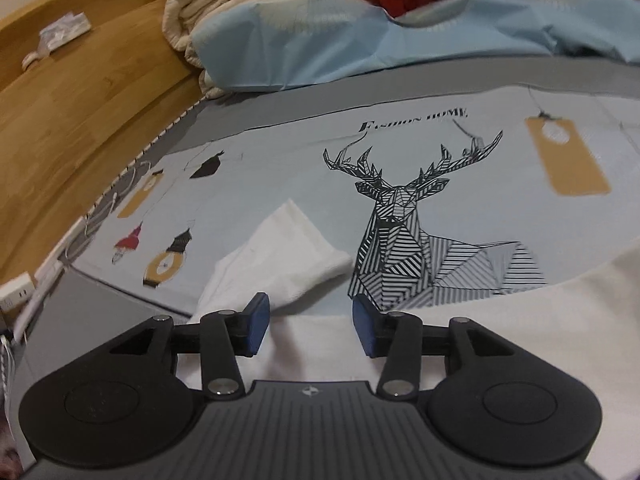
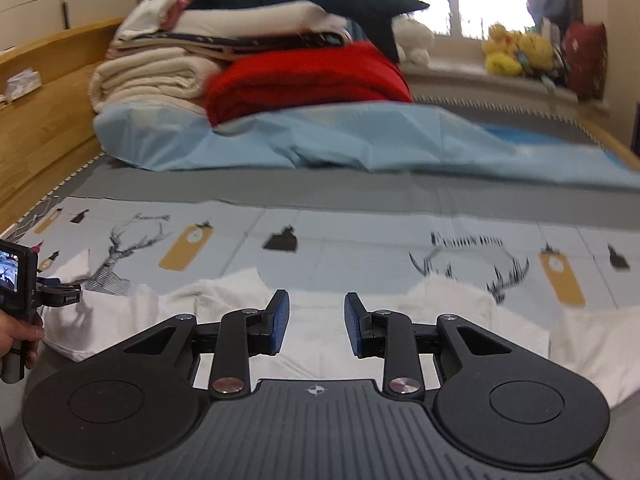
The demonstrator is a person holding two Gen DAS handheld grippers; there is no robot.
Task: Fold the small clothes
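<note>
A white garment (image 1: 480, 340) lies spread on the printed bed sheet (image 1: 280, 152), with one sleeve (image 1: 280, 256) pointing away to the upper left. My left gripper (image 1: 311, 326) hovers over the garment at the base of that sleeve, jaws open and nothing pinched between the blue pads (image 1: 258, 324). In the right wrist view the same garment (image 2: 120, 320) stretches across the near part of the bed with rumpled folds (image 2: 452, 300). My right gripper (image 2: 317, 322) stands open above its middle, holding nothing. A hand (image 2: 20, 340) holds the left gripper's handle at the far left edge.
Folded cream blankets (image 2: 144, 76) and a red blanket (image 2: 304, 80) are stacked at the head of the bed on a light blue cover (image 2: 320, 140). A wooden bed frame (image 1: 80, 92) runs along the left. Plush toys (image 2: 512, 52) sit on the windowsill. A power strip (image 1: 16, 292) lies at left.
</note>
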